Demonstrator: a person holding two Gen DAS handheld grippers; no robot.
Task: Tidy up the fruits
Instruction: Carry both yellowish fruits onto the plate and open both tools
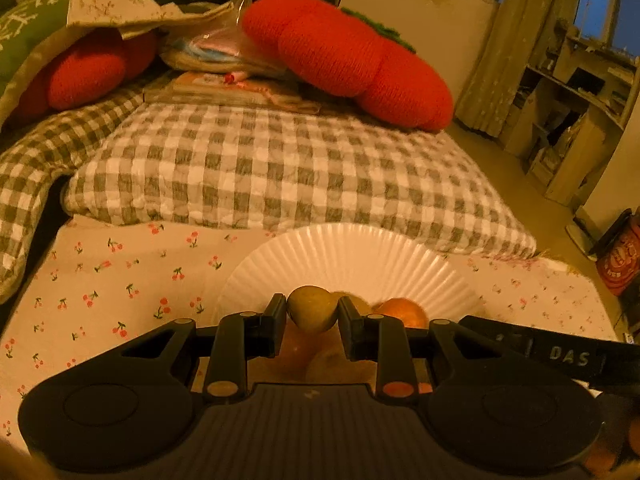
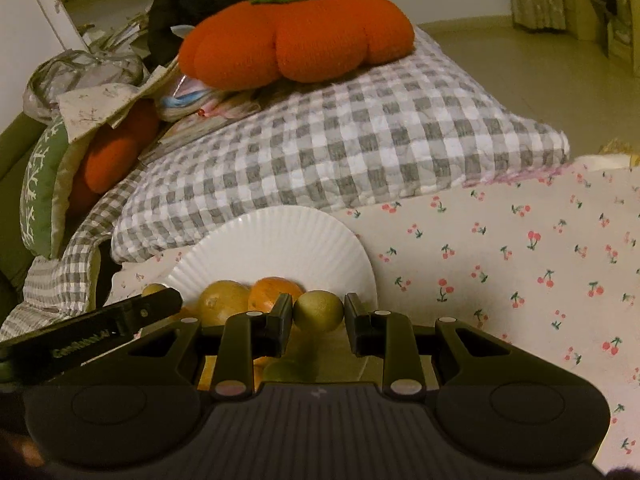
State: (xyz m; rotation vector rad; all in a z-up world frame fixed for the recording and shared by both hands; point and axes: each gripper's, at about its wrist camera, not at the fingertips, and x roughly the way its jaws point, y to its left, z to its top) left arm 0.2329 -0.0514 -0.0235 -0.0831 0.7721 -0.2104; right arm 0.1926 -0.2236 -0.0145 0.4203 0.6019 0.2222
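While the left gripper (image 1: 313, 307) clamps its jaws on a yellowish fruit (image 1: 312, 309) at lower centre, the right gripper (image 2: 318, 309) grips a green fruit (image 2: 319, 309). Both hang over the white plate (image 2: 280, 240) on the bed (image 2: 520, 260), beside an orange fruit (image 2: 275, 289).

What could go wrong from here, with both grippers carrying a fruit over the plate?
1. The white plate sits on soft cherry-print bedding; it may tip or wobble.
2. Round fruits already crowd its near edge, like the orange; new ones could knock them off.
3. The left gripper and right gripper are close together and might collide.
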